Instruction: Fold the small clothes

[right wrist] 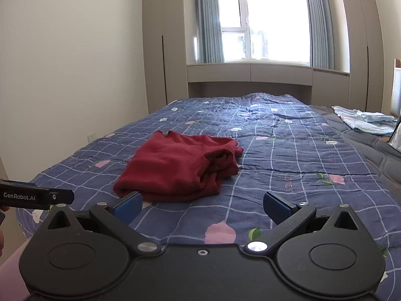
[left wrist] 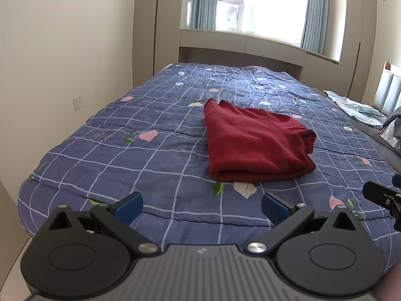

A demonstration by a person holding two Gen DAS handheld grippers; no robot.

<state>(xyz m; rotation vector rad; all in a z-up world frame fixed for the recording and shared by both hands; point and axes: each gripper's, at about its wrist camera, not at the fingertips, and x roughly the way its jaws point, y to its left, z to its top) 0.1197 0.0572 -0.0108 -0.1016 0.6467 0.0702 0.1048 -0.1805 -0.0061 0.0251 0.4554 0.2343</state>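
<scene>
Your left gripper point(left wrist: 201, 207) sits at the bottom of its frame, fingers spread wide and grasping nothing. Same deal with your right gripper point(right wrist: 202, 207), released and empty. Just past them, the red garment point(left wrist: 255, 141) lies folded on the blue checked quilt point(left wrist: 150, 115), mid-frame, touching neither gripper.

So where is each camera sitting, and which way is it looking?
Left wrist view: sits on the left gripper, looking along its open jaws across the bed toward the window; the right gripper pokes in at the right edge.
Right wrist view: sits on the right gripper, facing the same way, jaws open; the left gripper shows at the left edge.
Both share the folded red garment.
</scene>
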